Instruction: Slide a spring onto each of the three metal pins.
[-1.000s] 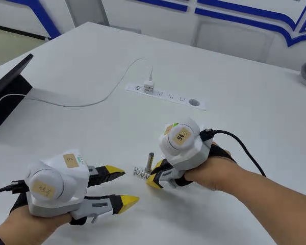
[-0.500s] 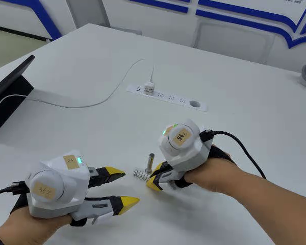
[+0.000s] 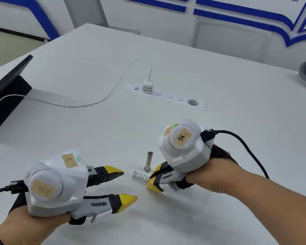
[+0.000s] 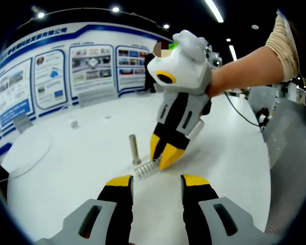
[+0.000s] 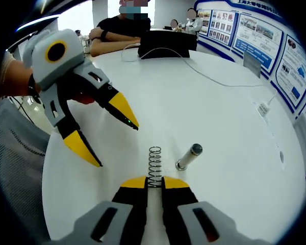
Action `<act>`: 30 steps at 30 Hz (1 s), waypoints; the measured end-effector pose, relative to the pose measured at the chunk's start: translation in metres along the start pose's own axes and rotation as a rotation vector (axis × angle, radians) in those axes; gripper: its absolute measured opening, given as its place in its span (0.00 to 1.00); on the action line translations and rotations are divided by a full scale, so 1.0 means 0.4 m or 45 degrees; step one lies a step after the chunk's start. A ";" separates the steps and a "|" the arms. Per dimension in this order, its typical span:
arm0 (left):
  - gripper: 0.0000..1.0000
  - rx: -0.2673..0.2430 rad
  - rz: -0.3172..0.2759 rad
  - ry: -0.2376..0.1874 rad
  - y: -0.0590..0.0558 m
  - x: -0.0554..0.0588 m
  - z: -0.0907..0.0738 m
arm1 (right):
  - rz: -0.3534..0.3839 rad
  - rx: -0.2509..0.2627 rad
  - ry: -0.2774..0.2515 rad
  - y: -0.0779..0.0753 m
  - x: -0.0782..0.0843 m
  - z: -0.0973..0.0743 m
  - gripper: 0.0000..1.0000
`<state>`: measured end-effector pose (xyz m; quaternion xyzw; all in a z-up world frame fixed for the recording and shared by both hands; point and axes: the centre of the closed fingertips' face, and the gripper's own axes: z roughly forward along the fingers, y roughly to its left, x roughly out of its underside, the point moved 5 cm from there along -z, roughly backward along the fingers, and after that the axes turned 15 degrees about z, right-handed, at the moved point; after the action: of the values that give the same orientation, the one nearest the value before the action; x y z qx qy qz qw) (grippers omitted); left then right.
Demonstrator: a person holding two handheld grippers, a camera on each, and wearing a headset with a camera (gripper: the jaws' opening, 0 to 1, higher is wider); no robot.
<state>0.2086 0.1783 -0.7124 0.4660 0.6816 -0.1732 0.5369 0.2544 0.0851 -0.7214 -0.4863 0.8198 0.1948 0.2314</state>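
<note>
Right tool (image 3: 154, 182) clamped on a spring (image 3: 140, 176) beside the upright metal pin (image 3: 148, 161).
First threading, I judge: the spring lies sideways, low by the pin's foot, near on the counter (image 3: 219, 76). Next it must lift, turn upright and drop over the tip. Left tool (image 3: 121, 185) waits near left, jaws apart, empty. Little has shifted in the last second.

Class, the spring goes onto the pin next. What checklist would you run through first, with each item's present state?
1. Grip on the spring: ok, the right gripper is shut on one end.
2. The metal pin upright on the table: ok.
3. Spring's free end over the pin's top: not ok, it sits low beside the pin's base.
4. The left gripper clear: ok, open and apart from the pin.
</note>
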 end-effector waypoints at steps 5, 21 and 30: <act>0.38 0.001 0.006 -0.001 -0.001 -0.002 0.000 | -0.034 -0.012 -0.007 0.014 -0.005 -0.021 0.12; 0.38 0.016 0.026 -0.006 -0.010 -0.014 0.003 | -0.173 -0.082 0.001 0.057 -0.006 -0.071 0.12; 0.35 0.051 0.061 -0.015 -0.025 -0.024 0.010 | -0.258 -0.125 0.020 0.073 -0.003 -0.083 0.12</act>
<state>0.2025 0.1657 -0.7079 0.4917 0.6635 -0.1768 0.5355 0.2226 0.0811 -0.6908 -0.5789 0.7578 0.2064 0.2192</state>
